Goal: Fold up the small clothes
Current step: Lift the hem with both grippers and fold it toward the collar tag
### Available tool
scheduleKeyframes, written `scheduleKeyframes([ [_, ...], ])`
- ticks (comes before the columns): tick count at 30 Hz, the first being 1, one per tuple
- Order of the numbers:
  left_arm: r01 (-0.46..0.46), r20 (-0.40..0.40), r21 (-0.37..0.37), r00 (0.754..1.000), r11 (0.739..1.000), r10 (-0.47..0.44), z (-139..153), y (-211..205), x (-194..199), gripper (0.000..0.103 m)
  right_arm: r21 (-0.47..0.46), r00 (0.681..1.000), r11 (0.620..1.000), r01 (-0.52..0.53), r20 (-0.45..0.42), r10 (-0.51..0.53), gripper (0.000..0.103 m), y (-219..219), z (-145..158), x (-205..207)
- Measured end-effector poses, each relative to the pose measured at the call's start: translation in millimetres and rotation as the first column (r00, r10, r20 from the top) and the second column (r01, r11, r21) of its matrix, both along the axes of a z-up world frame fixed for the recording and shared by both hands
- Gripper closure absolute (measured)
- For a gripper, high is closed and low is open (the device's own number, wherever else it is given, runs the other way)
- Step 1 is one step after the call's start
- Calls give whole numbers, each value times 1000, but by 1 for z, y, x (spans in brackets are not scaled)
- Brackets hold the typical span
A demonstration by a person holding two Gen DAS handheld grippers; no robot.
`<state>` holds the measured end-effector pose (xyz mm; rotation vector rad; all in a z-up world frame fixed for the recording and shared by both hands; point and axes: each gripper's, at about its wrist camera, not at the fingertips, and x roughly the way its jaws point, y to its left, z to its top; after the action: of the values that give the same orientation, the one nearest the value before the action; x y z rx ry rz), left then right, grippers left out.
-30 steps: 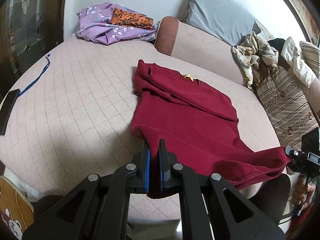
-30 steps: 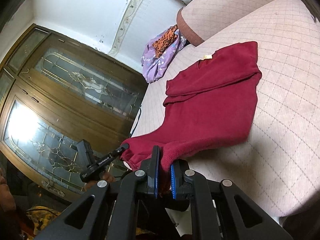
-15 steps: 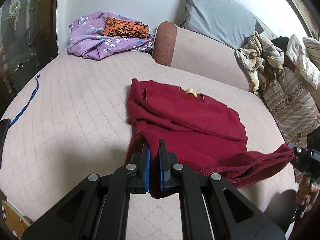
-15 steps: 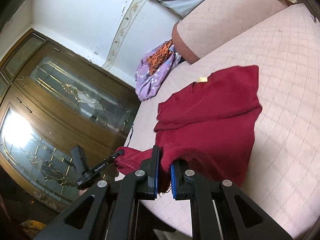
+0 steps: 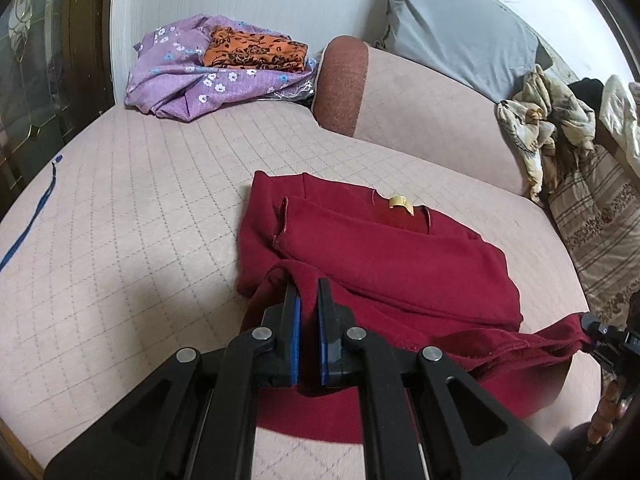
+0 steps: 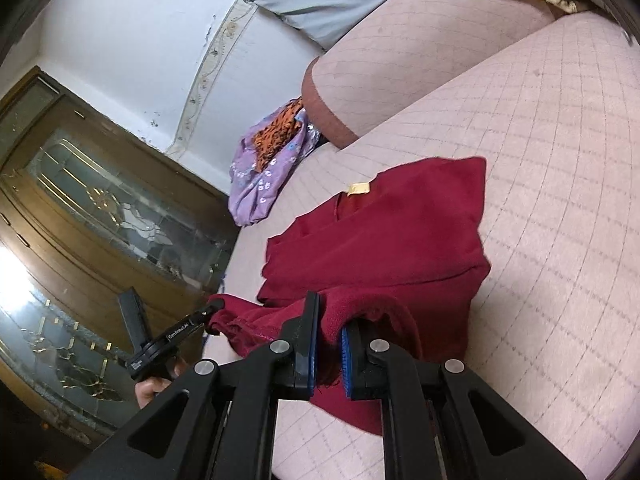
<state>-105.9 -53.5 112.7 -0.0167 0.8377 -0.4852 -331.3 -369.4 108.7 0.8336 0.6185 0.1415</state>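
Observation:
A dark red top lies on the pink quilted bed, its collar with a yellow label at the far end and its sleeves folded in. My left gripper is shut on the bottom hem at its left corner. My right gripper is shut on the hem's other corner. The hem is lifted and doubled over toward the collar, sagging between the two grippers. In the left wrist view the right gripper shows at the right edge with cloth in it; the left gripper shows in the right wrist view.
A purple flowered cloth with a folded orange patterned piece sits at the bed's far left. A pink bolster, a grey pillow and a crumpled pile of clothes line the back. A blue cord lies at left; a glass-panelled door stands beside the bed.
Both grippers have carried the hem forward over the top toward the collar. The lower part of the garment now lies doubled on itself.

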Motion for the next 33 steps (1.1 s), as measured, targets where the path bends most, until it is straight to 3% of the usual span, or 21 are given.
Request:
scheduleKeyframes([
  [8, -21, -12, 8, 1000, 1000, 21, -3, -15, 24, 98, -131, 1000, 991, 18, -14, -20, 95, -2, 3, 28],
  [33, -18, 2, 52, 1000, 998, 18, -9, -57, 81, 98, -162, 996, 986, 42, -74, -54, 95, -40, -13, 98],
])
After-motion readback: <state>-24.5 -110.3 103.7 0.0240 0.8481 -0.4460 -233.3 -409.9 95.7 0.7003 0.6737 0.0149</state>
